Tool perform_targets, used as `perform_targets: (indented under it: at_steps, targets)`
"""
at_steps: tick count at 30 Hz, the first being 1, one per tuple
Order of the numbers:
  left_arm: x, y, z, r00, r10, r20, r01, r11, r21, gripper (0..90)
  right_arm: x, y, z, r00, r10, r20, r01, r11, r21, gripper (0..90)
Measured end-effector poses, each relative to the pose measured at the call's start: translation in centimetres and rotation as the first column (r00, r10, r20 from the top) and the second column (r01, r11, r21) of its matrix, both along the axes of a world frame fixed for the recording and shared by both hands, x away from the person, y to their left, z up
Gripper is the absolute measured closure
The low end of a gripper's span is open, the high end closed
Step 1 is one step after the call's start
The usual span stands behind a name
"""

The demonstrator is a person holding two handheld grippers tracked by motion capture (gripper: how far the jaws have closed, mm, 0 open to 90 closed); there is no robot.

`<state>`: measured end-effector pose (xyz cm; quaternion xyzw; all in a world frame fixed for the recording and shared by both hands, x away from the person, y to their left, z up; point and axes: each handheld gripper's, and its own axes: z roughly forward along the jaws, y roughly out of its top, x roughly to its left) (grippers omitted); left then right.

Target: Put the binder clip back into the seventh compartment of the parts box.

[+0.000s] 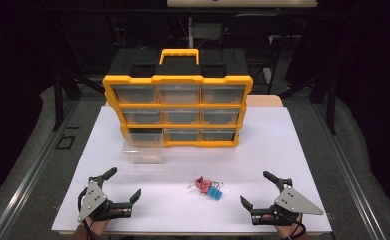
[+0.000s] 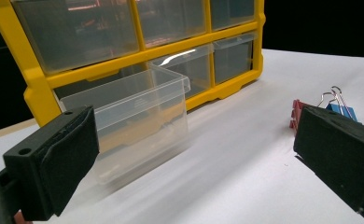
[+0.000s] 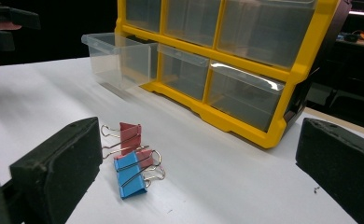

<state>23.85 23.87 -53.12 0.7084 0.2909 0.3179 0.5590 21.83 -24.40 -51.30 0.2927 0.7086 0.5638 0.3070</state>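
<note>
My left gripper (image 1: pixel 119 186) is wide open and holds nothing. The clear drawer (image 1: pixel 143 149) sits out in front of the yellow box (image 1: pixel 178 80). The clips (image 1: pixel 208 188) lie between my grippers. My right gripper (image 1: pixel 255 189) is open too.

Yellow-framed organizer (image 1: pixel 178 79), clear drawer (image 1: pixel 143 149) (see-through), red clip (image 1: pixel 201 183), blue clip (image 1: pixel 214 193).

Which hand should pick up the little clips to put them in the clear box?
Probably the right. The right gripper is open and the clips lie just ahead of its jaws. The left gripper, also open, sits nearer the clear box pulled out of the yellow cabinet.
</note>
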Motion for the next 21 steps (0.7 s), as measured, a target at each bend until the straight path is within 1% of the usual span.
perform_targets:
  at_steps: [5,7,13,16,21]
  targets:
    - [-0.1,-0.2,0.0,1.0000,-0.004,-0.003,0.004,1.0000,0.008,0.0,0.0,0.0,0.0,1.0000,0.003,0.006,-0.002,1.0000,-0.006,0.0]
    - [0.0,-0.2,0.0,1.0000,-0.004,-0.006,0.004,1.0000,0.007,0.0,0.0,0.1,0.0,1.0000,0.002,-0.004,-0.002,0.9999,-0.010,0.0]
    - [0.0,-0.5,0.0,0.9999,-0.005,-0.015,0.005,0.9998,0.020,0.0,0.1,0.2,0.0,0.9999,0.006,-0.009,-0.006,0.9998,-0.017,0.0]
    - [0.2,-0.8,-0.1,0.9991,-0.015,-0.039,0.016,0.9996,0.025,0.0,0.3,0.3,-0.1,1.0000,0.006,-0.008,-0.007,0.9996,-0.029,0.0]
    - [0.8,-1.7,0.0,0.9974,-0.032,-0.065,0.035,0.9983,0.046,0.0,0.5,0.4,-0.2,0.9998,0.006,-0.021,-0.007,0.9993,-0.038,0.0]
